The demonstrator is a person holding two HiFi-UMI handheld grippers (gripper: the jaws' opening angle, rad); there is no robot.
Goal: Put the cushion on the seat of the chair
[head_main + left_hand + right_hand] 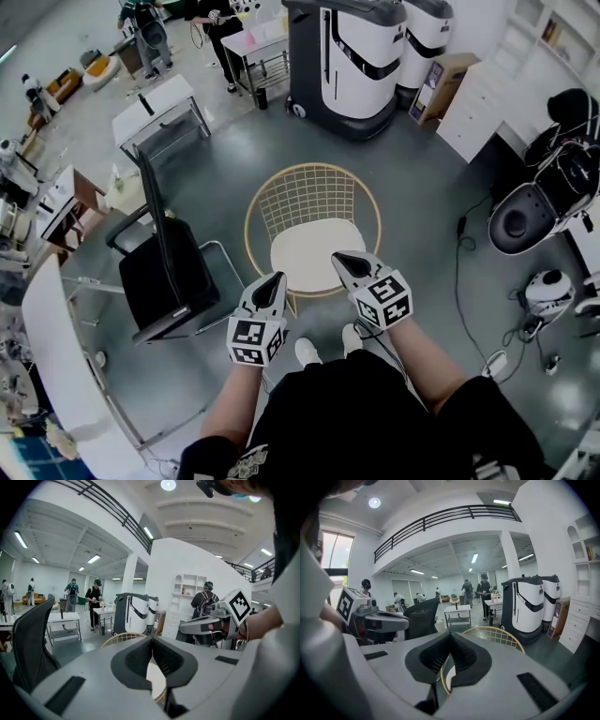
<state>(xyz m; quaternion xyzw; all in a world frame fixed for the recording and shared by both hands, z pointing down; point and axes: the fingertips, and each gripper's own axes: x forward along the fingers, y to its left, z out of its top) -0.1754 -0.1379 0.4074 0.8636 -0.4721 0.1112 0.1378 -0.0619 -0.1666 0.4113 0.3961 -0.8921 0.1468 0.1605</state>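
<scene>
Noted round cream fabric cushion [317,255] lying flat on seat of gold wire-mesh chair [314,192]. Recorded left gripper [277,278] and right gripper [339,257] both clenched, jaws together on nothing, held side by side over cushion's near edge. Logged black office chair [167,277] just left of wire chair.

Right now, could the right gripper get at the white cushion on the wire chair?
Probably yes. The cushion lies bare on the chair, and the right gripper hangs over its front edge with nothing between; its shut jaws must open first.
</scene>
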